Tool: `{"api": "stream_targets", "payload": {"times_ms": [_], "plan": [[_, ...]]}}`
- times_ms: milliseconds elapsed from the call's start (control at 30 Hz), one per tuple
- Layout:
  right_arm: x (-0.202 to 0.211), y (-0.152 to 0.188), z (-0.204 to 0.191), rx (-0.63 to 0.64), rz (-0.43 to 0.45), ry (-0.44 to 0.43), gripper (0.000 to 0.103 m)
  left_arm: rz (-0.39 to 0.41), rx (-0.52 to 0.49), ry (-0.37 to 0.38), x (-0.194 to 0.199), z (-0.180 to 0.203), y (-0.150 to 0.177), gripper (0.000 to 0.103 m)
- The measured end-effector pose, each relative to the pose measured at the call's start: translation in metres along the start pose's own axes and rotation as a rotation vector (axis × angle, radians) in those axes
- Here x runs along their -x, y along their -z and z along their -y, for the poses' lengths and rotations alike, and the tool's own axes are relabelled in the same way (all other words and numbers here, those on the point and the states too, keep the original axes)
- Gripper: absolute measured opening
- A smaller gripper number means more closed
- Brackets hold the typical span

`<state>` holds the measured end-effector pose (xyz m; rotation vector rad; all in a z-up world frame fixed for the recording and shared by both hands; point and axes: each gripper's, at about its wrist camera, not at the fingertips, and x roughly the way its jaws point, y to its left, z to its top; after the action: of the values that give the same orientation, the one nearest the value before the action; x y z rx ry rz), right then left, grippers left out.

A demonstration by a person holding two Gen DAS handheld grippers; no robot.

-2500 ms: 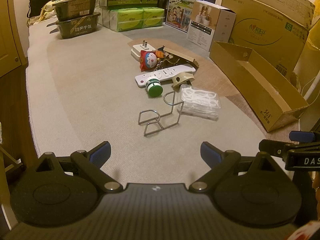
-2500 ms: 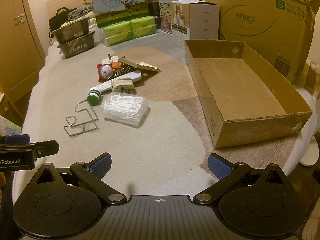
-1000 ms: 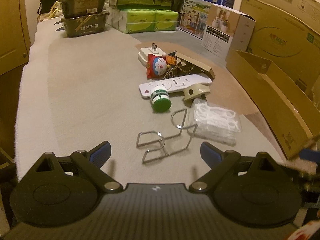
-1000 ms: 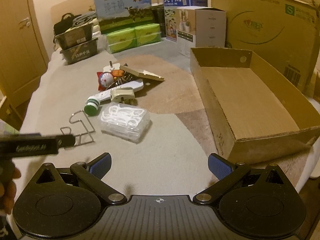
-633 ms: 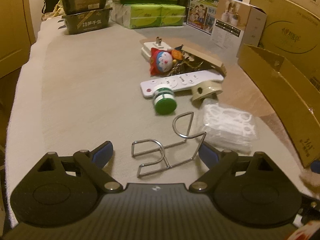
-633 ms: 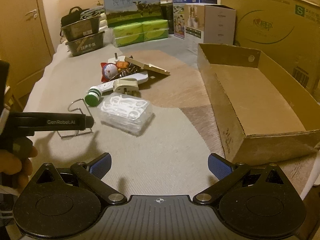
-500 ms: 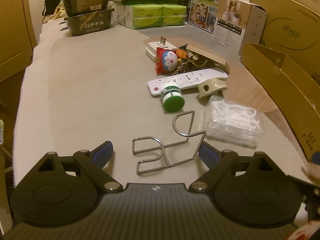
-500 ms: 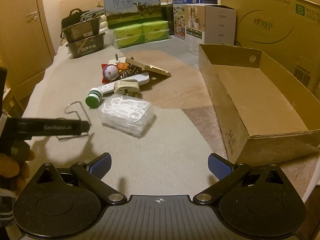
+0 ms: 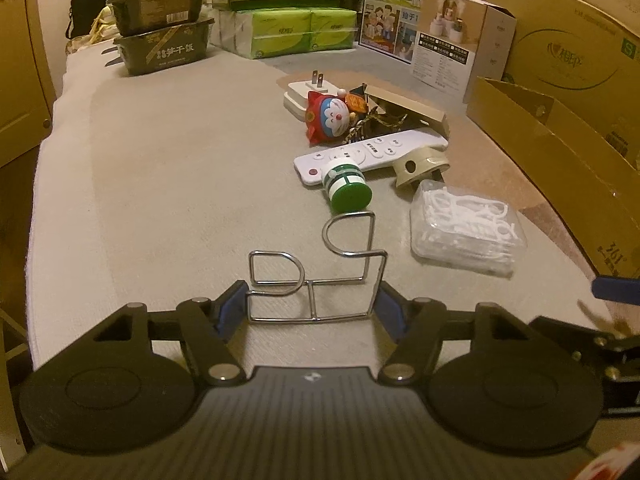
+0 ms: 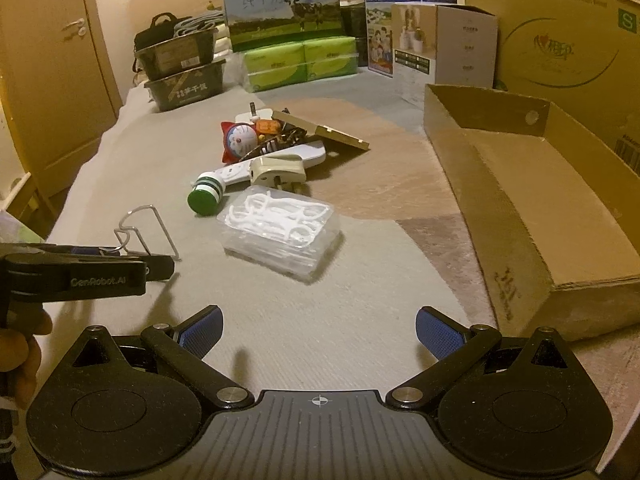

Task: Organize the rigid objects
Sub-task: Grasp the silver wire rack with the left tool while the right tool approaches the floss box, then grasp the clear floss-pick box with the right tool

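Note:
A bent wire rack [image 9: 316,276] lies on the beige cloth; its near end sits between the pads of my left gripper [image 9: 310,306], whose jaws stand apart on either side of it. The rack [image 10: 140,228] also shows in the right wrist view beside the left gripper's body [image 10: 80,272]. Beyond lie a green-capped bottle [image 9: 346,186], a white remote [image 9: 368,152], a clear box of floss picks [image 9: 464,228], a beige plug [image 9: 420,164], a Doraemon toy [image 9: 330,114] and a white adapter [image 9: 300,94]. My right gripper [image 10: 318,330] is open and empty above bare cloth.
An open cardboard box [image 10: 536,200] lies on the right. Milk cartons [image 10: 280,8], green tissue packs [image 10: 300,62], dark food trays [image 10: 180,68] and large cardboard boxes [image 10: 560,40] line the back. A door [image 10: 52,80] stands at left. The bed edge drops off on the left.
My left gripper has moved forward and down to the wire rack, and its pads now flank the rack's near end, closer together than before. The right gripper has stayed open, shifting only slightly.

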<state>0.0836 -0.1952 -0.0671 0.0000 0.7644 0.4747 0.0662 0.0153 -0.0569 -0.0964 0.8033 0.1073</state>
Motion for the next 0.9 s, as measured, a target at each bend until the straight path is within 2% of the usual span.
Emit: {"api": "stream_targets", "payload": {"times_ms": [233,500,767,900], "plan": [[-0.016,-0.011,-0.008,-0.028,0.022,-0.035,0.102,0.024,-0.008,-0.019,0.002,-0.019,-0.012,0.065],[-0.048,-0.035,-0.029,-0.053,0.056,-0.028,0.102,0.043,0.02,-0.034,-0.003,-0.039,-0.024,0.065],[-0.079,-0.049,-0.043,-0.026,0.069,0.064,0.102,0.047,0.033,-0.028,-0.005,-0.043,-0.027,0.065],[-0.085,-0.049,-0.042,0.006,0.064,0.092,0.091,0.043,0.031,-0.022,-0.006,-0.042,-0.027,0.065]]}}
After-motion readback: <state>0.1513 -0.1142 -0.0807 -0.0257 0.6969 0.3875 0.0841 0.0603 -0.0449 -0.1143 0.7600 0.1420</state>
